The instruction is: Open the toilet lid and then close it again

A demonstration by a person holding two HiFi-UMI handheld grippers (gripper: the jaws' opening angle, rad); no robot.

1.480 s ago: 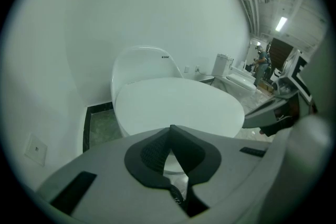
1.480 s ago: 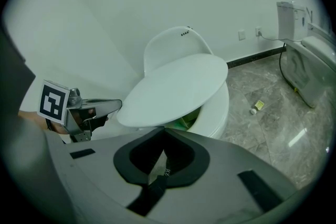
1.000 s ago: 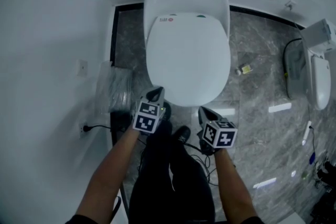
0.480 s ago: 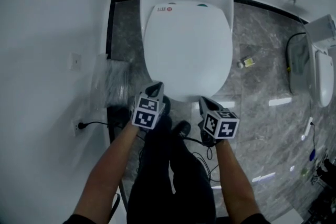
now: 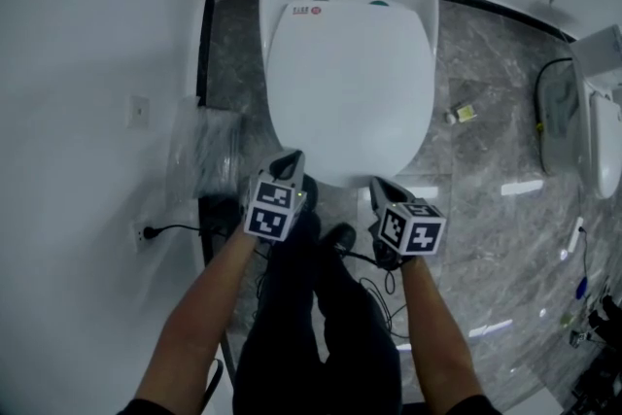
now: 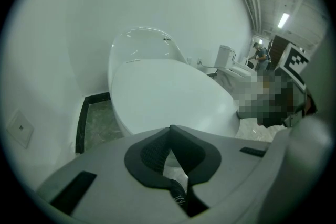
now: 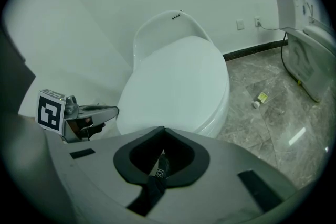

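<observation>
Toilet lid: The white toilet lid (image 5: 348, 92) lay shut and flat on the bowl. The toilet stood at the back edge of the marble floor (image 5: 486, 170), against the wall.
Left gripper: The left gripper (image 5: 288, 166) hung just off the lid's front rim, towards its left side, and was tilted steeply down. I could not tell whether it touched the rim.
Left fingers: The fingers (image 6: 153, 153) were pressed together tip to tip with nothing between them.
Right gripper: The right gripper (image 5: 377, 187) was just off the front rim on the right side, tilted the same way and apart from the lid.
Right fingers: The fingers (image 7: 137, 157) were closed on each other and held nothing.
Hidden: The person's dark trousers (image 5: 311, 335) and shoes covered the floor in front of the bowl. Thin cables (image 5: 374, 292) were only partly visible beside them.
Cut off: The second toilet (image 5: 604, 126) at the floor's right edge was only partly in frame. The top of the nearer toilet's back was cropped.
Hard to make out: A small bottle (image 5: 462, 115) lay on the floor to the right of the bowl, too small to read. Crumpled clear plastic (image 5: 204, 155) sat at the floor's left edge, and its contents were unclear. A plug (image 5: 146, 232) sat low on the left wall.
</observation>
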